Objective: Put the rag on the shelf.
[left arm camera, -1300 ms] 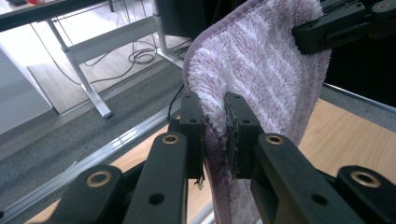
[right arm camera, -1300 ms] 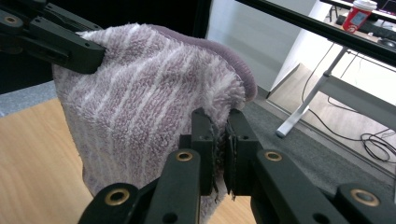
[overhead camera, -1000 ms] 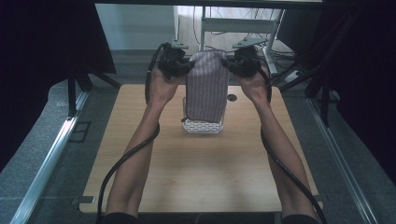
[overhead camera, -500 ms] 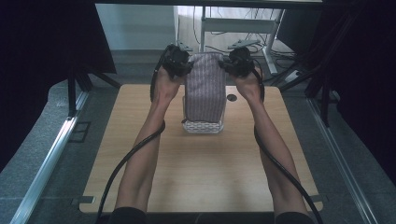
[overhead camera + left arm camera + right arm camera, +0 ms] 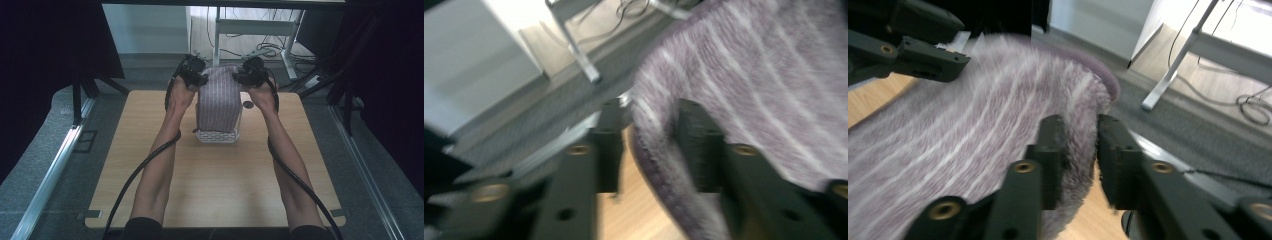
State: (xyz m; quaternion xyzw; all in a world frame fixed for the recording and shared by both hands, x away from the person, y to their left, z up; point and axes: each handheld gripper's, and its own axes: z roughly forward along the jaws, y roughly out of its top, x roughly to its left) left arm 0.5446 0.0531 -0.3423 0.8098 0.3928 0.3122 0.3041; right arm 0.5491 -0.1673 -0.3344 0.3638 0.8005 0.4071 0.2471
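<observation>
A purple towel with thin white stripes (image 5: 218,97) is held stretched and raised above a white woven basket (image 5: 217,135) on the wooden table (image 5: 215,185). My left gripper (image 5: 198,76) is shut on the towel's left top corner (image 5: 651,135), the fabric edge pinched between its black jaws. My right gripper (image 5: 243,75) is shut on the right top corner (image 5: 1080,145). In the right gripper view the left gripper (image 5: 918,50) shows across the towel (image 5: 973,140). The towel's lower end hangs into the basket and hides its inside.
A small dark round object (image 5: 248,105) lies on the table right of the basket. Black cables (image 5: 140,170) trail along both forearms. A white desk frame with wires (image 5: 260,30) stands beyond the table's far edge. Black curtains flank both sides.
Both grippers have moved farther away from the person and slightly closer together, carrying the towel's top edge with them. The basket has stayed in place.
</observation>
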